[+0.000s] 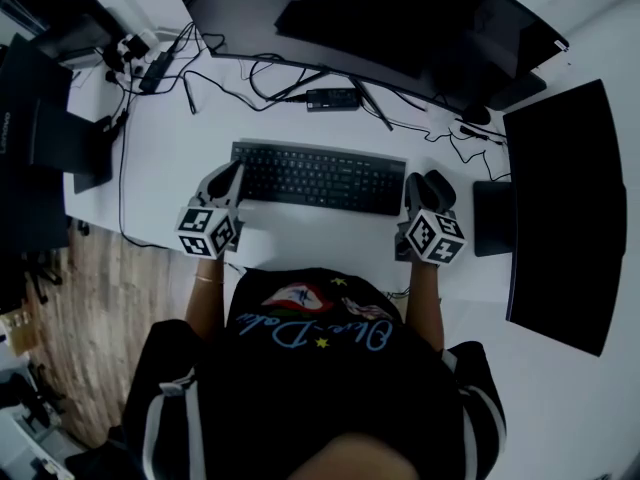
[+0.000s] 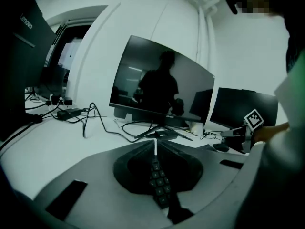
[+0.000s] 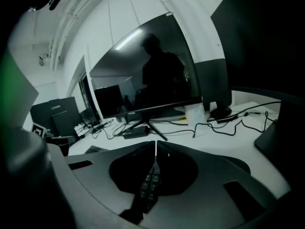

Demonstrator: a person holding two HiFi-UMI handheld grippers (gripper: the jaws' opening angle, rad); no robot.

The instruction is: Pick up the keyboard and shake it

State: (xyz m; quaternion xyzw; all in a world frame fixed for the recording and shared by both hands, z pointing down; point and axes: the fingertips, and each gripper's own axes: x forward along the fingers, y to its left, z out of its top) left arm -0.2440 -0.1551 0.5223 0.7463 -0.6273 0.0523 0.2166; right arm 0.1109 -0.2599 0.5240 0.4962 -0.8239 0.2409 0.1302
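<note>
The black keyboard (image 1: 318, 178) lies crosswise over the white surface (image 1: 300, 240), in front of the curved monitor (image 1: 420, 18) and its trailing cables (image 1: 230, 80). The left gripper (image 1: 232, 175) is clamped on the keyboard's left end and the right gripper (image 1: 415, 190) on its right end. In each gripper view the jaws pinch together on the keyboard's thin edge, with rows of keys running back between them. A second dark monitor (image 1: 560, 218) stands to the right.

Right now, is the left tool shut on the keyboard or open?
Shut on it. In the left gripper view the left tool has its jaws together on the end of the keyboard, with a row of keys showing between them.
</note>
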